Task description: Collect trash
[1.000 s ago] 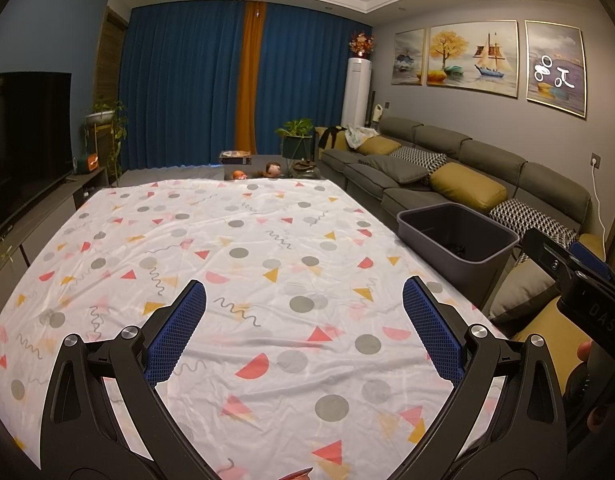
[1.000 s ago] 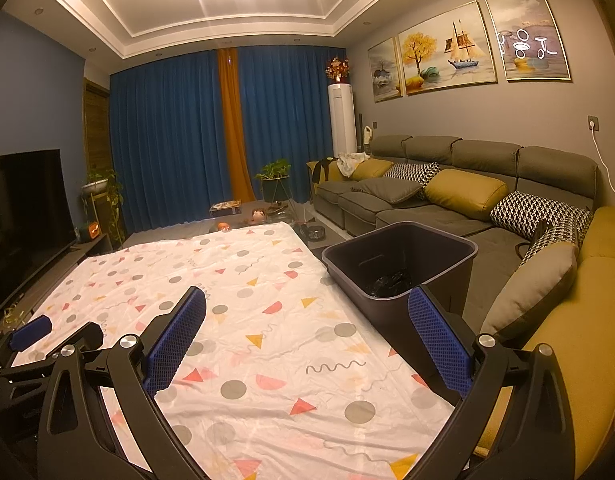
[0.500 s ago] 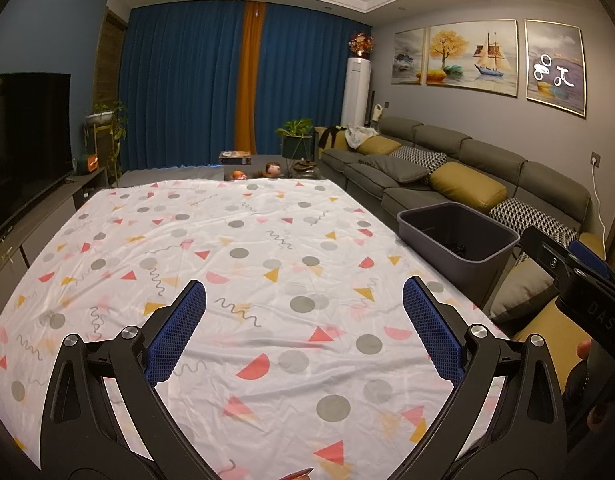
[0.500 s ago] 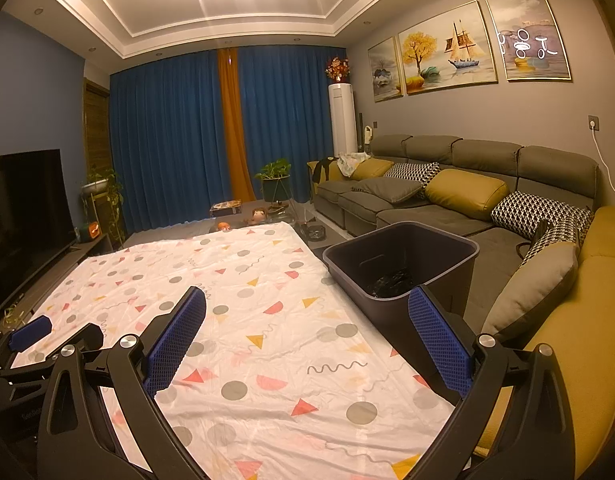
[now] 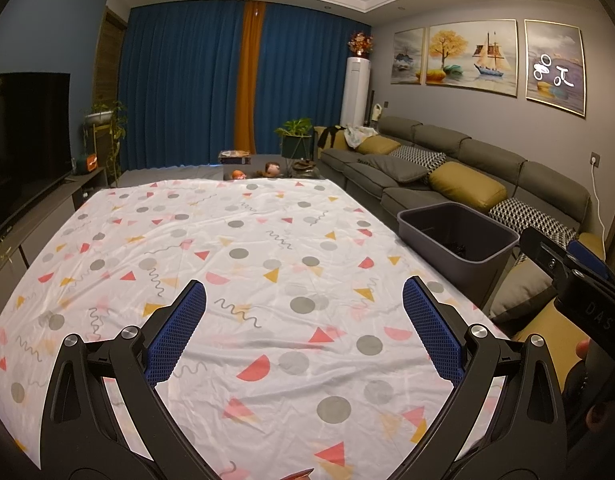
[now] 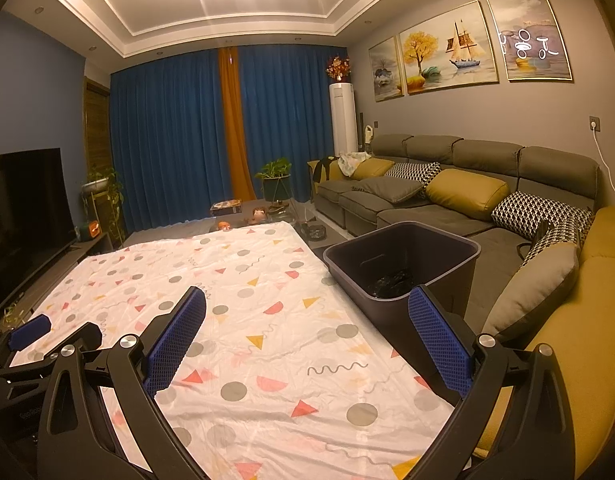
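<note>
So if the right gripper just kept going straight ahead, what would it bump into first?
Probably the patterned tablecloth: the right gripper, open and empty, points over it. The dark bin sits slightly right of that line, though depth is unclear.

Slight shift of view toward bin (image 6: 403, 268)

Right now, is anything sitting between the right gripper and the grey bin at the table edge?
Nothing visible. The right gripper is open and empty over the patterned tablecloth, and the grey bin stands just ahead to its right, with bare cloth between them. Something dark lies inside the bin.
</note>
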Demonstrator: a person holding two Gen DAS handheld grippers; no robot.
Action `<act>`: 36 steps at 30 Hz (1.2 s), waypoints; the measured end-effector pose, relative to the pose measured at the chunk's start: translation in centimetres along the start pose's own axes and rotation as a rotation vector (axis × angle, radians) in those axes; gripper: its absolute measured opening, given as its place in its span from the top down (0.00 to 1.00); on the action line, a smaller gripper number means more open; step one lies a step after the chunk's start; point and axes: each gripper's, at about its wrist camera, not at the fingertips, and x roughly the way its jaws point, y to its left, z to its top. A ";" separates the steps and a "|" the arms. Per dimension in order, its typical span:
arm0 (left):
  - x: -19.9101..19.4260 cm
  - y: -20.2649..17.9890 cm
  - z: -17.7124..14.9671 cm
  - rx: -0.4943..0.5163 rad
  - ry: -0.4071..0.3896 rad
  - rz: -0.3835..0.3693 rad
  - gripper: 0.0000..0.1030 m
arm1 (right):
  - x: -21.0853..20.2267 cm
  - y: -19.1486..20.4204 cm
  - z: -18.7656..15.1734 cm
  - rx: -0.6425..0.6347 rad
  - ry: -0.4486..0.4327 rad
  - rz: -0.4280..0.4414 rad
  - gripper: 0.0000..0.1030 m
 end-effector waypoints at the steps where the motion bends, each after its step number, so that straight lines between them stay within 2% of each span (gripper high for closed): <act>1: 0.0 0.0 0.0 0.001 0.001 0.000 0.06 | 0.0 0.1 0.0 0.000 0.001 0.000 0.05; 8: 0.1 0.1 0.0 0.010 -0.001 -0.003 0.06 | 0.2 0.1 0.1 0.000 -0.002 0.001 0.05; 11: 0.3 -0.1 0.0 0.023 -0.005 0.002 0.16 | 0.3 0.2 0.1 0.001 -0.002 0.002 0.05; 29: 0.7 -0.6 0.6 0.034 0.003 0.003 0.16 | 1.0 -0.5 0.9 0.009 -0.003 0.018 0.05; 36: 0.7 -0.7 0.7 0.037 0.001 0.011 0.12 | 1.3 -0.4 1.3 0.011 -0.007 0.028 0.05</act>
